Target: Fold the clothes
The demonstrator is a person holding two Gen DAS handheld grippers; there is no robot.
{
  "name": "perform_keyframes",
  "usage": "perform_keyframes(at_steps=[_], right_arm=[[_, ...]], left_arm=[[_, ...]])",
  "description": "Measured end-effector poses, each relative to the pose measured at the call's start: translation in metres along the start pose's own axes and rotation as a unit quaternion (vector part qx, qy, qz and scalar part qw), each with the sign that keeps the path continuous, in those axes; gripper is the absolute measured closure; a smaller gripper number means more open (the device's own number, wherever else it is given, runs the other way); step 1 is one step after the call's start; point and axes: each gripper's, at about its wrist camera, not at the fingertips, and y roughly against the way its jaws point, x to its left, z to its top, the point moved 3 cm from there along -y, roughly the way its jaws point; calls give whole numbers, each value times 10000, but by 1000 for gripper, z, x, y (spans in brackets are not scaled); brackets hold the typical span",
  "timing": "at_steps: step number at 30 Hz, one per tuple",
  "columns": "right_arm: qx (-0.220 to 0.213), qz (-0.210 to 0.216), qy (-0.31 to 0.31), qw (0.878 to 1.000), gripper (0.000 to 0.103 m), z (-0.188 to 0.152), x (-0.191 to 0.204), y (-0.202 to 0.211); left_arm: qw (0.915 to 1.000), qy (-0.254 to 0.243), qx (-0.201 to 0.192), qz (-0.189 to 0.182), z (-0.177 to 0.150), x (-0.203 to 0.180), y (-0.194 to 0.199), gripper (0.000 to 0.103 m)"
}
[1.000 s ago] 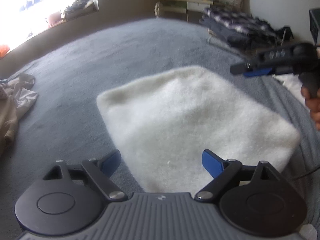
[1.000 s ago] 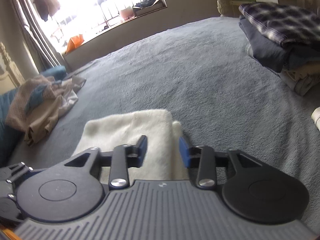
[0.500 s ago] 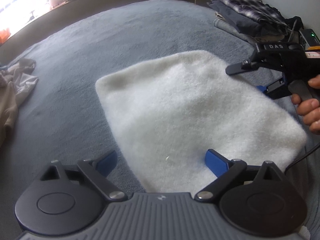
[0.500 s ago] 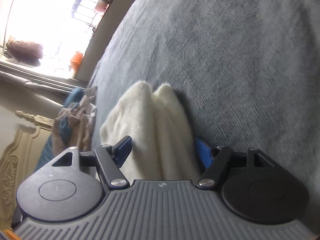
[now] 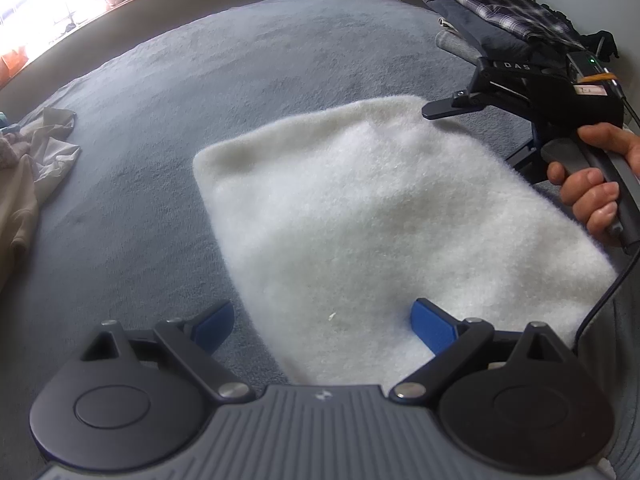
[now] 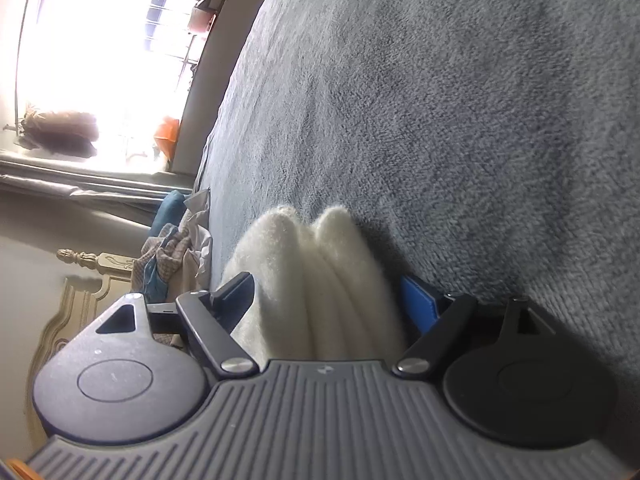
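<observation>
Bed (image 5: 168, 92) under grey fleecy cover, filling most of both views. White fluffy garment (image 5: 380, 216) folded flat on it, middle to right in the left wrist view, layered edge facing the right wrist camera. Stack of folded clothes (image 5: 500, 4) at far right edge of bed, plaid piece on top. Heap of unfolded clothes (image 5: 28, 176) at far left. Bright window (image 6: 92, 52) beyond.

Left gripper (image 5: 320, 324) low over near edge of garment, fingers spread wide: right pad above the white fleece, left pad over bare grey cover, nothing held. Right gripper (image 6: 326, 300) rolled on its side at garment's right edge, fingers straddling the thick folded layers and opening, pads apparently just off the fleece. Hand (image 5: 592, 188) wrapped around its handle.
</observation>
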Motion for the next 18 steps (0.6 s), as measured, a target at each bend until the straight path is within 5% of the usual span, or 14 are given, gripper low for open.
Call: perform_keyframes(at_steps=[12, 15, 18], right_arm=[[388, -164, 478, 9980, 14, -1, 20, -20], [546, -131, 577, 9968, 15, -5, 20, -17], [694, -37, 610, 9957, 15, -7, 18, -12]], left_arm=[[10000, 40, 30, -24, 1, 1, 0, 7], [9989, 229, -40, -409, -3, 14, 2, 7], [9894, 963, -52, -1082, -11, 46, -1, 7]])
